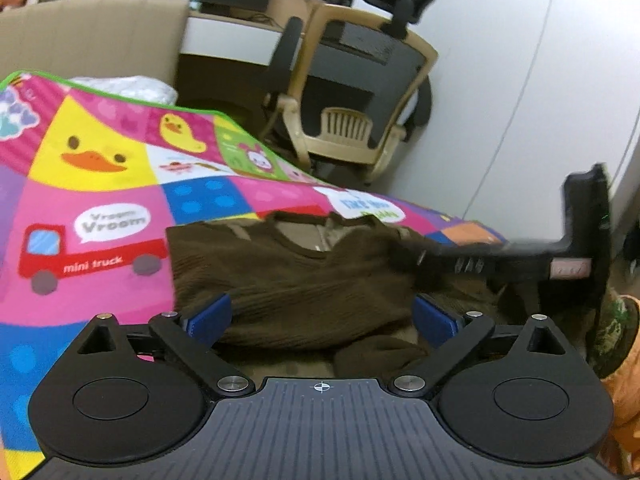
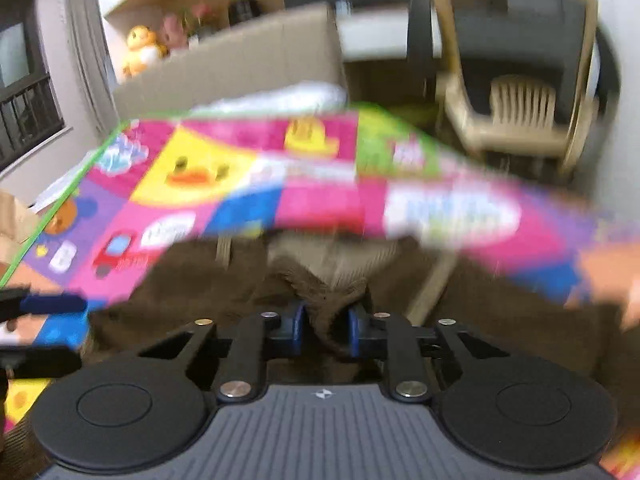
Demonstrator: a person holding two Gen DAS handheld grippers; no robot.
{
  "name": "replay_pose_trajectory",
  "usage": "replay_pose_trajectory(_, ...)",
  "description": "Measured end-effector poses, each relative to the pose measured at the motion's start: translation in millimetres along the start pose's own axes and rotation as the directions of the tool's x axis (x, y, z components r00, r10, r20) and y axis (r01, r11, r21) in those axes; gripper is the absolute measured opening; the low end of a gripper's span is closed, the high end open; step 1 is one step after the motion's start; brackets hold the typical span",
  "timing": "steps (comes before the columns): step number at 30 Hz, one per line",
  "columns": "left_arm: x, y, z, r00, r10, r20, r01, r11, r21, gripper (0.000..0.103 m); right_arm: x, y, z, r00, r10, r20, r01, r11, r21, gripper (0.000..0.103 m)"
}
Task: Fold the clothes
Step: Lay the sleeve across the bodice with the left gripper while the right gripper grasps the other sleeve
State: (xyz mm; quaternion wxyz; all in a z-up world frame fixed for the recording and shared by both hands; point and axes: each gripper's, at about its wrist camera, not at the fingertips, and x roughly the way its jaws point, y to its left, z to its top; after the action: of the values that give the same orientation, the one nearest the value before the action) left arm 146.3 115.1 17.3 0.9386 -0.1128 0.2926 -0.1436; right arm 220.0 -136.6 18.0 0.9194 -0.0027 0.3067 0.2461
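Observation:
A dark brown knit sweater (image 1: pixel 288 284) lies on a colourful play mat (image 1: pixel 100 184), neck opening facing away. My left gripper (image 1: pixel 322 320) is open, its blue pads spread over the sweater's near edge, holding nothing. My right gripper (image 2: pixel 326 330) is shut on a bunched fold of the brown sweater (image 2: pixel 224 280); that view is motion-blurred. The right gripper also shows in the left wrist view (image 1: pixel 404 258), reaching in from the right onto the sweater. A blue finger of the left gripper shows at the left edge of the right wrist view (image 2: pixel 52 304).
A cardboard box (image 1: pixel 92 36) stands behind the mat, with white cloth (image 1: pixel 128 86) beside it. A beige office chair (image 1: pixel 360 92) is beyond the mat's far corner. Orange and camouflage fabric (image 1: pixel 616 340) lies at the right.

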Motion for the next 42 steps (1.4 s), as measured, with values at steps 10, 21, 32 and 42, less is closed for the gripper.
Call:
replay_pose_trajectory(10, 20.2, -1.7, -10.9, 0.997, 0.005, -0.071, -0.006, 1.0, -0.025, 0.101, -2.8, -45.0, -6.7, 0.989, -0.148, -0.007, 0.149, 0.988, 0.028, 0.041)
replay_pose_trajectory(21, 4.5, 10.2, -6.5, 0.997, -0.02, -0.071, 0.007, 0.985, -0.172, 0.103, -152.8, -191.2, -54.0, 0.917, -0.39, 0.084, 0.263, 0.748, 0.609, 0.075)
replay_pose_trajectory(32, -0.6, -49.2, -0.6, 0.996, -0.032, -0.089, 0.032, 0.999, 0.005, 0.103, -131.9, -185.8, -84.2, 0.926, -0.365, 0.092, 0.24, 0.762, 0.602, 0.084)
replay_pose_trajectory(42, 13.0, -49.8, -17.4, 0.986, -0.039, -0.165, 0.028, 0.997, -0.07, 0.103, -111.3, -215.7, -85.4, 0.966, -0.234, 0.109, 0.083, 0.679, 0.729, 0.092)
